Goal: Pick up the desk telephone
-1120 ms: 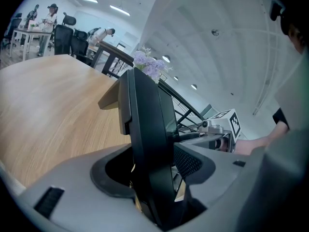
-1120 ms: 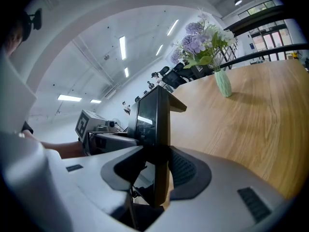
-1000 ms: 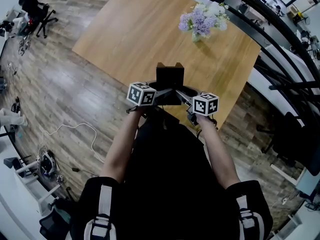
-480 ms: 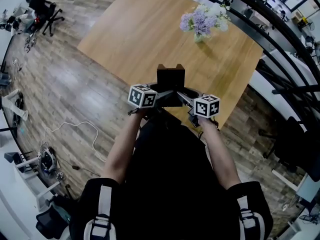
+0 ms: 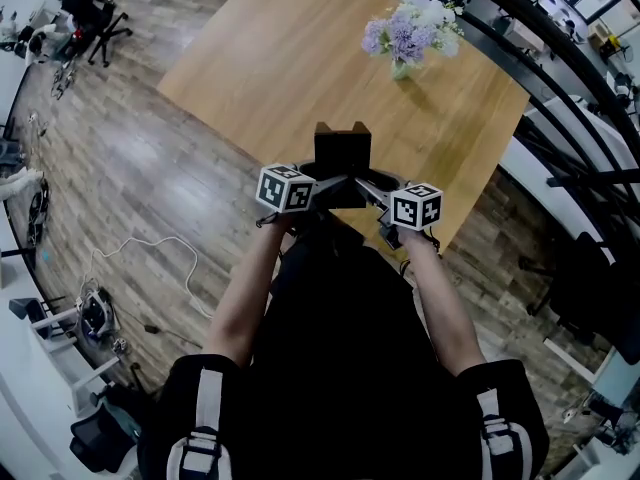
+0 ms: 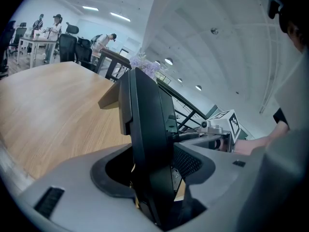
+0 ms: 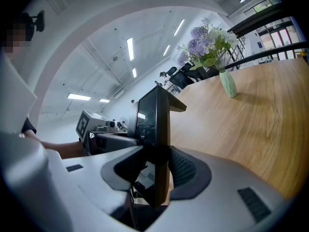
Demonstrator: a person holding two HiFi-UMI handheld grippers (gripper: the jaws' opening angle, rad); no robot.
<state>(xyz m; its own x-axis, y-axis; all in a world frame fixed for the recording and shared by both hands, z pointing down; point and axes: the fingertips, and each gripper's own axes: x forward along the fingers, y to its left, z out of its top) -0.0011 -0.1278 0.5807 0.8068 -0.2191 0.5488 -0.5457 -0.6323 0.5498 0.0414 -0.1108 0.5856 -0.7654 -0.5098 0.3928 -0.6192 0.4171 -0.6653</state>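
The black desk telephone (image 5: 342,153) is held on edge over the near corner of the wooden table (image 5: 290,58). My left gripper (image 5: 322,188) clamps its left side and my right gripper (image 5: 368,190) clamps its right side. In the left gripper view the telephone (image 6: 147,129) stands upright as a dark slab, and the left gripper (image 6: 153,178) is shut on its lower part. In the right gripper view the telephone (image 7: 155,124) is seen edge-on, with the right gripper (image 7: 155,175) shut on it. Whether it touches the table is hidden.
A vase of lilac and white flowers (image 5: 408,33) stands at the table's far right side. Office chairs (image 5: 85,13) stand far left. A white cable (image 5: 150,258) lies on the wood floor, with railings (image 5: 560,118) to the right.
Both grippers stay shut on the telephone in nearly the same place. Only the head view has shifted slightly.
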